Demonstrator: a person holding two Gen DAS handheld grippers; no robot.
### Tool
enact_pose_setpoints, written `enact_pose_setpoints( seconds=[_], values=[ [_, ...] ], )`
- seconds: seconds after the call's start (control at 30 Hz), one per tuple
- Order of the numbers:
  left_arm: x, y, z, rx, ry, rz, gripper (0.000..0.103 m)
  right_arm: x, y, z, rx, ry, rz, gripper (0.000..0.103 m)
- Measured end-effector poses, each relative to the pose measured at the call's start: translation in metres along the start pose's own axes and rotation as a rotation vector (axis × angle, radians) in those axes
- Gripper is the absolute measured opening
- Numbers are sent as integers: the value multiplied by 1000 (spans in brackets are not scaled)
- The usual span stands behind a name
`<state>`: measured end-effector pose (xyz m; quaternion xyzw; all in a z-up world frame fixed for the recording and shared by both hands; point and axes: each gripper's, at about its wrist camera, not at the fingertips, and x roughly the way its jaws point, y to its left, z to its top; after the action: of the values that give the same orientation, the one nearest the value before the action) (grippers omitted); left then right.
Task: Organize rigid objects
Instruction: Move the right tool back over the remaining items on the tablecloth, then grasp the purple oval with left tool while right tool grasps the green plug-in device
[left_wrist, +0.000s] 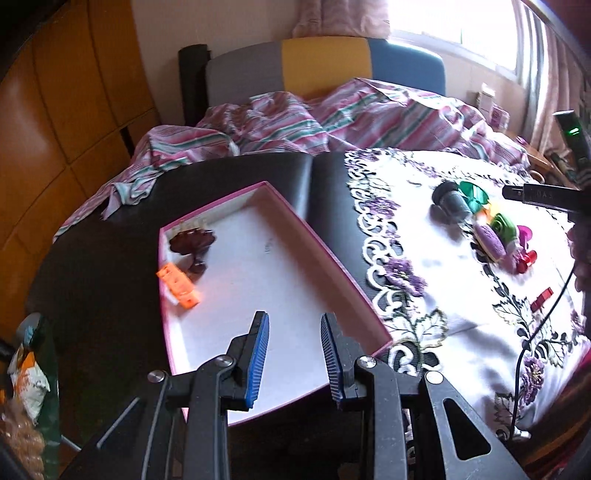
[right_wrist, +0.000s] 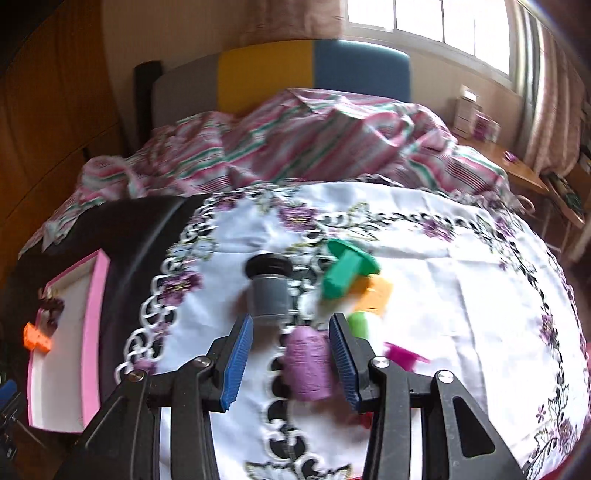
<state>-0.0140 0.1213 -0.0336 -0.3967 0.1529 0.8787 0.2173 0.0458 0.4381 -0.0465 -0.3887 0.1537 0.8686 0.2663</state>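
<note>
Here the left gripper (left_wrist: 294, 356), ribbed blue pads narrowly parted and empty, hangs over the pink-rimmed box (left_wrist: 369, 306); the right gripper (right_wrist: 290, 360), likewise empty, brackets a ridged purple cylinder (right_wrist: 308, 365).

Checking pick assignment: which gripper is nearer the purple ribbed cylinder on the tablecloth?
Right. The right gripper hangs over the purple cylinder, which shows between its open fingers. The left gripper is off over the pink box, empty.
</note>
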Motion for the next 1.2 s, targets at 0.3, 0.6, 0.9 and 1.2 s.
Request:
enact_pose_setpoints(
  seconds=[0.3, 0.6, 0.9, 1.2],
  values=[
    [9, -24, 6, 48, 19, -25, 31, 20, -60, -8, 217, 52, -18, 43],
    [19, -47, 13, 83, 33, -58, 37, 20, -81, -10, 317, 68, -31, 43],
    [43, -75, 28, 99, 94, -153, 37, 19, -101, -12, 416, 63, -56, 43],
    [78, -136, 61, 145, 149, -315, 37, 19, -118, -18, 519, 69, -32, 43]
  ],
)
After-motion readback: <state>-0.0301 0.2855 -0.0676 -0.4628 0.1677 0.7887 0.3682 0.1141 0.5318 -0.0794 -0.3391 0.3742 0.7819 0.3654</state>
